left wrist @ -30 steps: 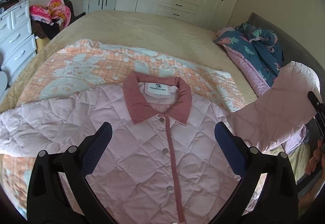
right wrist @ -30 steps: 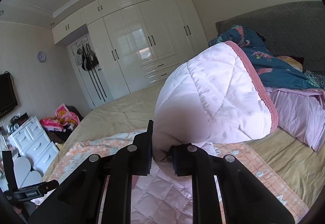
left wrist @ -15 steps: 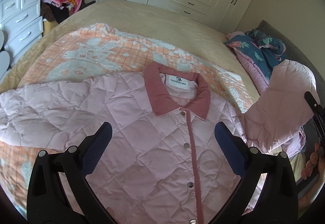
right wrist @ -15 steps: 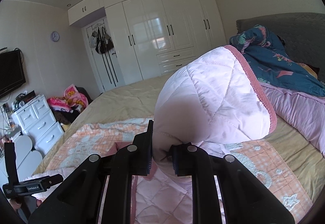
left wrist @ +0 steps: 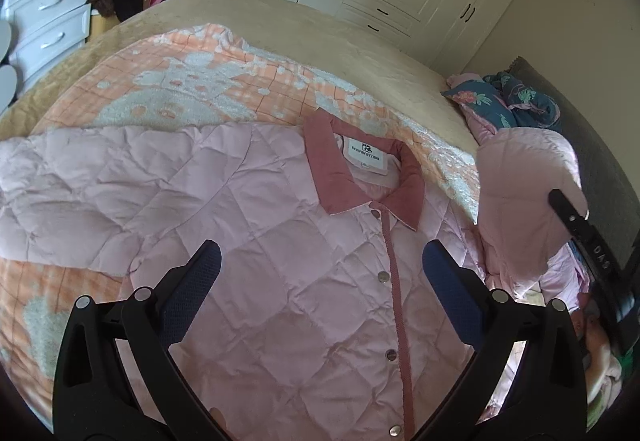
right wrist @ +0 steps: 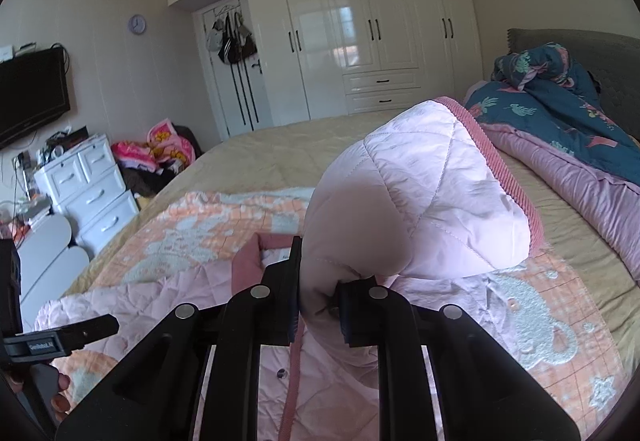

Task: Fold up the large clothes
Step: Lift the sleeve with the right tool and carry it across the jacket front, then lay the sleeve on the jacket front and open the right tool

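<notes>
Pink quilted jacket (left wrist: 280, 281) lies buttoned, front up, on an orange-and-white blanket (left wrist: 192, 81) across the bed. Right gripper (right wrist: 318, 305) is clamped on the lifted sleeve (right wrist: 420, 209) (puffy, diamond-stitched, with a ribbed rose cuff). Left gripper (left wrist: 322, 269) hovers wide and empty over the chest. Carry the sleeve across the body, laying it flat below the corduroy-like collar (left wrist: 360, 169).

Bedroom with a white wardrobe wall
Glossy white wardrobe (right wrist: 360, 33) behind the bed (right wrist: 288, 149); left of it, a wall clock (right wrist: 137, 24), television (right wrist: 32, 93) and white drawers (right wrist: 88, 185)
</notes>
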`<act>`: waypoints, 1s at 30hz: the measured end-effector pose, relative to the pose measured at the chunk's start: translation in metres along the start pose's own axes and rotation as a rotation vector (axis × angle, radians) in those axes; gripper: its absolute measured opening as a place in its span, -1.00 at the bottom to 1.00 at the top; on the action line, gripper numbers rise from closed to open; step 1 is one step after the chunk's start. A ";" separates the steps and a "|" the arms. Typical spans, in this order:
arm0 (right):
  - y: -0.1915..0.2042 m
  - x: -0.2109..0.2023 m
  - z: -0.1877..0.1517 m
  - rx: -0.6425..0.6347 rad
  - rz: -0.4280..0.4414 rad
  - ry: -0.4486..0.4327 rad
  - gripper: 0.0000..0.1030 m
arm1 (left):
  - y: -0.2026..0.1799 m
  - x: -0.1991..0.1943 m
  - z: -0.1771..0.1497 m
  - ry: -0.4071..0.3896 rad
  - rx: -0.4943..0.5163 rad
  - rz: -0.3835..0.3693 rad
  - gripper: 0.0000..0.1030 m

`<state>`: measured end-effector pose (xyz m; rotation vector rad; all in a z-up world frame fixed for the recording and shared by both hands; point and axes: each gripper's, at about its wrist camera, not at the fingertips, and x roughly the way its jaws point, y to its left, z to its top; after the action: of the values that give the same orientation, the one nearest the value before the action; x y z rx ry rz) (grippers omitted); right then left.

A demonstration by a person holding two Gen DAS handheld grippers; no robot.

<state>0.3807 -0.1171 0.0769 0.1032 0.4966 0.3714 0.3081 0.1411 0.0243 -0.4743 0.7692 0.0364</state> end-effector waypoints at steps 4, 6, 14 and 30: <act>0.017 0.017 -0.016 -0.034 0.006 0.040 -0.72 | 0.017 0.004 -0.006 0.005 -0.044 -0.030 0.84; 0.025 0.025 -0.023 -0.055 0.008 0.061 -0.72 | 0.026 0.007 -0.009 0.010 -0.071 -0.051 0.84; 0.071 0.065 -0.067 -0.205 0.016 0.162 -0.71 | 0.048 0.021 -0.017 0.040 -0.132 -0.106 0.84; 0.131 0.095 -0.145 -0.438 0.124 0.359 -0.25 | 0.085 0.022 -0.012 0.030 -0.292 -0.206 0.84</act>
<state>0.3454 0.0406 -0.0684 -0.3646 0.7526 0.6171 0.2989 0.2086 -0.0320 -0.8317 0.7440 -0.0507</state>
